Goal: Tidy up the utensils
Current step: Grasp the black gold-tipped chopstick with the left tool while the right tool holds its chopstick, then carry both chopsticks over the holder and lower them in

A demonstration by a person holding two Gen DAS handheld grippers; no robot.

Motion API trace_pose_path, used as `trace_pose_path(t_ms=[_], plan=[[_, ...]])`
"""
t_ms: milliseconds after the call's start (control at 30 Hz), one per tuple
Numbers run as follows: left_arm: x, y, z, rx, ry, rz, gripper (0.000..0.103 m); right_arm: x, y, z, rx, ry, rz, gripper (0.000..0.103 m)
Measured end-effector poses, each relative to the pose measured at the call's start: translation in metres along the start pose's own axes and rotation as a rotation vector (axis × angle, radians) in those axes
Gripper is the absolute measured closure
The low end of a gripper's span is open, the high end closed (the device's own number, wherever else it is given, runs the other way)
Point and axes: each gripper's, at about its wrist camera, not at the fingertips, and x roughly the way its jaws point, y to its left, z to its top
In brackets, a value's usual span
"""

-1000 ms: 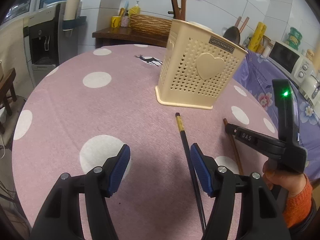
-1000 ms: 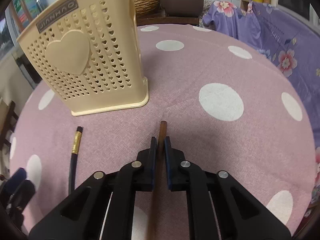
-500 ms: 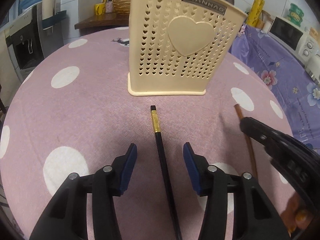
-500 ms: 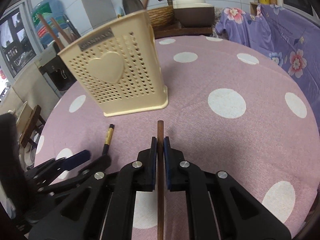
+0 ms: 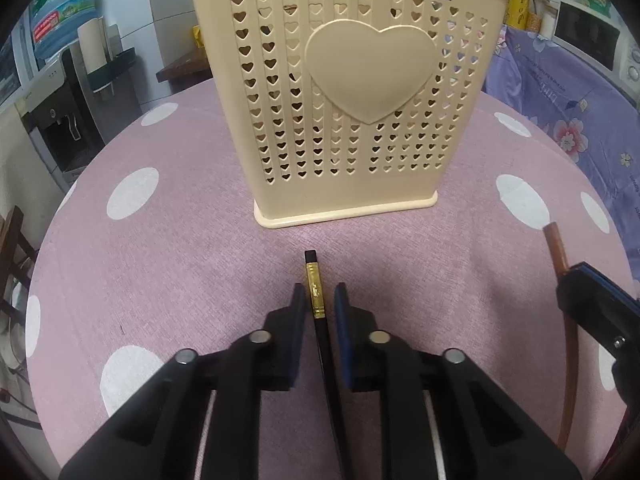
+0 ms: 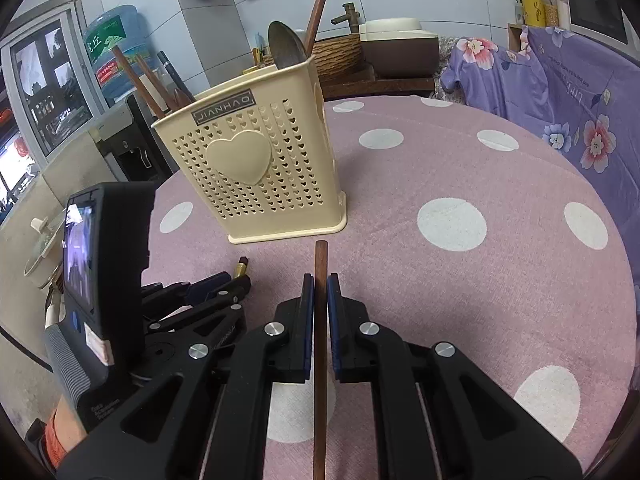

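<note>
Left gripper fills the bottom centre of the left wrist view, its blue-padded jaws drawn in around a black chopstick with a gold band. A second ago those jaws stood wide apart with the stick off to one side; now only slim gaps remain either side of the stick, so the grasp looks nearly made, not yet firm. The stick's tip points up the frame toward a cream utensil holder, pierced with small hearts, which stands upright in the upper centre on a pink polka-dot tablecloth. At the right edge, a brown chopstick shows in the other tool.

Right gripper, bottom centre of the right wrist view, is clamped on the brown chopstick, which runs straight up the middle of the frame. Compared with a second ago the holder appears farther off in the upper left, and a spoon and other sticks now show rising from its top. That suggests the brown stick is lifted and ready to go in, with the black one to follow.
</note>
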Motion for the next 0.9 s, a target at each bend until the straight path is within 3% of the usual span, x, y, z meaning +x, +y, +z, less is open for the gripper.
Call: trace_pose_path(t_ms=[333, 600, 767, 900], plan=[[0.001, -0.005, 0.004, -0.007, 0.009, 0.009, 0.095, -0.006, -0.003, 0.001, 0.000, -0.026, -0.015, 0.095], [0.000, 0.003, 0.005, -0.043, 0.003, -0.040, 0.095, -0.006, -0.002, -0.003, -0.004, -0.025, -0.015, 0.095], [-0.026, 0.014, 0.000, -0.079, -0.067, -0.105, 0.095, -0.014, 0.000, -0.003, -0.008, -0.060, 0.015, 0.095], [-0.063, 0.031, -0.002, -0.131, -0.168, -0.212, 0.095, -0.027, 0.005, 0.003, -0.021, -0.100, 0.064, 0.095]])
